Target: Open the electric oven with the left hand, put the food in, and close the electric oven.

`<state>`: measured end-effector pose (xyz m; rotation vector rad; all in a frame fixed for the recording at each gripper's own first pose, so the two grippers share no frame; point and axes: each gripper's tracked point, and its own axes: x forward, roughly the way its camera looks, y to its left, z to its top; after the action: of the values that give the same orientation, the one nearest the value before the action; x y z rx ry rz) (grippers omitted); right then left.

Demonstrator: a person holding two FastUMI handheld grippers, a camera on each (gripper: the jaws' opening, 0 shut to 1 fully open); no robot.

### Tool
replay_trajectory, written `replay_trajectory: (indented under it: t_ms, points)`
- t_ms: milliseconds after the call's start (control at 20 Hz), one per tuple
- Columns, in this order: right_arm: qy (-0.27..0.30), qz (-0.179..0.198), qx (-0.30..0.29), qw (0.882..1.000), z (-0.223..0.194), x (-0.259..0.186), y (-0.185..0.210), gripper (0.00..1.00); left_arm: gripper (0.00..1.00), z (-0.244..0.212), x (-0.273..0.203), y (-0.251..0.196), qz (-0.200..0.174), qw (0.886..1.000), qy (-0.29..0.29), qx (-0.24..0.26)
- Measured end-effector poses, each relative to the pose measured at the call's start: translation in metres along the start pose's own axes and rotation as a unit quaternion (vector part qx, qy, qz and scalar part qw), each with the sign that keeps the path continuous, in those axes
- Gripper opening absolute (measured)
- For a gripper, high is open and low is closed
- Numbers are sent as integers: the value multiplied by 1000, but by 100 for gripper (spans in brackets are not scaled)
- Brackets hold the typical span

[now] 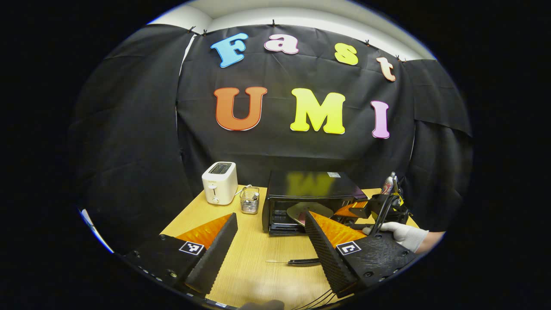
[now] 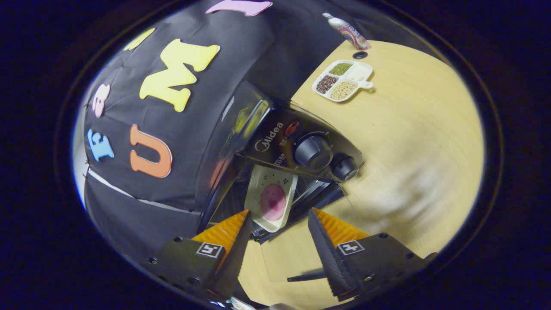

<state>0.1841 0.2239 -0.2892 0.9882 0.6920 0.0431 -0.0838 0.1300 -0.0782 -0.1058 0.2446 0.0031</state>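
The black electric oven (image 1: 310, 189) stands at the middle of the table, its glass door folded down flat and the door handle (image 1: 303, 261) nearest me. A pale plate (image 2: 271, 202) carrying a round pink piece of food (image 2: 273, 201) sits in the oven's mouth, just below the control knobs (image 2: 313, 151). My right gripper (image 2: 279, 214) is open, one finger on each side of the plate's near edge. In the left gripper view the plate (image 1: 308, 211) shows at the oven opening with the right gripper (image 1: 351, 217) beside it. My left gripper (image 1: 271, 215) hangs open over the table in front of the oven, holding nothing.
A white toaster (image 1: 219, 182) and a wire cutlery holder (image 1: 249, 200) stand left of the oven. A gloved hand (image 1: 402, 234) holds the right gripper. A divided dish of grains (image 2: 342, 80) and a bottle (image 2: 346, 30) sit beyond the oven's right side.
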Motion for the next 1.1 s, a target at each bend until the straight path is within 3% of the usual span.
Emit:
replay_trajectory:
  t_ms: [150,350,400,450,550,750,850,900,1000,1050,1100]
  points:
    - [-15,-16,-58,998,9,-33,-9,92,96,-7,-1,-3,-7,1000,-4,1]
    - [-56,-51,-155,985,23,-80,-27,92,95,-18,-1,-9,-21,1000,-9,11]
    - [-62,-54,-174,981,25,-92,-31,100,96,-22,0,-12,-25,1000,-8,13]
    - [-68,-55,-189,978,25,-105,-31,94,96,-25,1,-14,-30,999,-9,13]
    - [-91,-64,-221,969,39,-134,-39,94,95,-37,2,-21,-42,999,-3,8]
    - [-124,-99,-293,943,45,-183,-59,95,96,-59,6,-39,-57,998,4,15]
    - [-145,-119,-338,922,52,-208,-67,93,96,-75,8,-48,-59,998,14,18]
    - [-152,-123,-359,913,52,-220,-69,100,96,-85,9,-53,-59,998,20,20]
    - [-161,-125,-395,896,55,-238,-69,100,96,-108,15,-64,-57,997,40,26]
    - [-162,-123,-409,890,53,-246,-69,95,96,-120,14,-69,-57,997,53,26]
    - [-165,-122,-424,882,54,-254,-69,100,96,-130,15,-76,-57,996,65,26]
